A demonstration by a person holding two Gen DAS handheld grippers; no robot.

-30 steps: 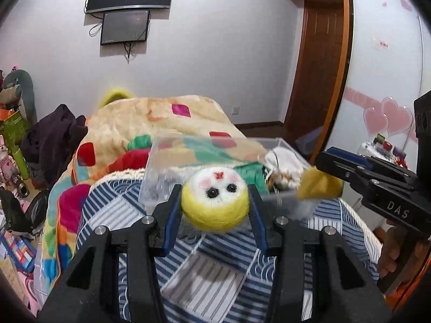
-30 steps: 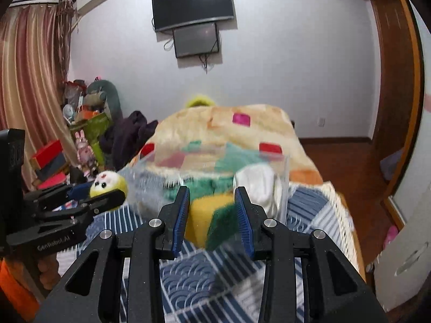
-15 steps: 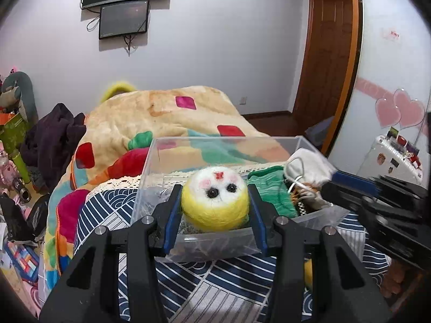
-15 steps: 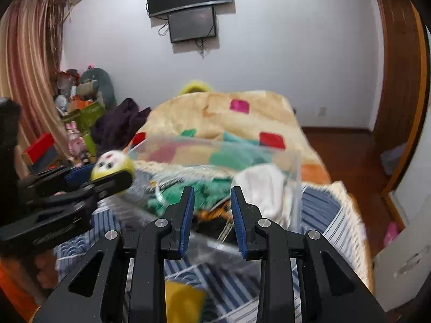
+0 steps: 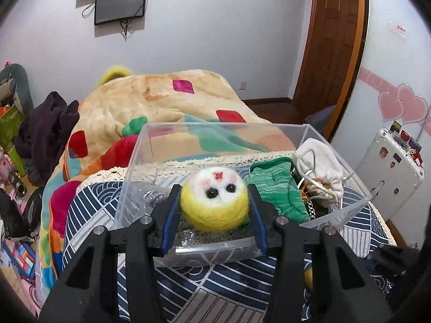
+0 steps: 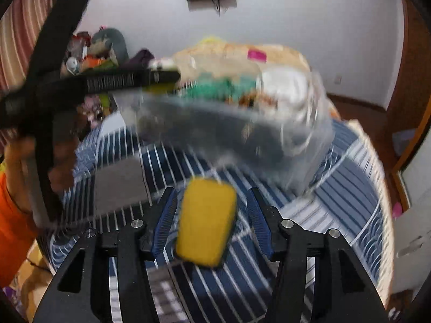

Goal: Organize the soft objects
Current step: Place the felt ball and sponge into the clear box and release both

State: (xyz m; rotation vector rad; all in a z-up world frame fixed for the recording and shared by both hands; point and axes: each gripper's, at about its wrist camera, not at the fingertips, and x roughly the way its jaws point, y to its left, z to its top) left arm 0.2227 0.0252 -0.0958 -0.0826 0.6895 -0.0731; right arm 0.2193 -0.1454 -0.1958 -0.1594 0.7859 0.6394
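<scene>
Two soft things: our left gripper (image 5: 214,210) pinches the fuzzy ball (image 5: 214,201) over the box (image 5: 309,127); right gripper (image 6: 211,214) opening round the sponge (image 6: 206,222) on the bed; we'd squeeze its flat sides lightly.

Blue-striped bedspread (image 5: 91,210) under clear plastic box (image 5: 215,132), yellow sponge (image 6: 206,222) beside it

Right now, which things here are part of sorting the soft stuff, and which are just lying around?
Part of the job:
- yellow fuzzy ball, held in the left tool
- yellow sponge, on the bedspread between the opening jaws of the right tool
- clear box
- green cloth
- white pouch

Lying about:
- dark clothes
- white suitcase
- wall screen
</scene>
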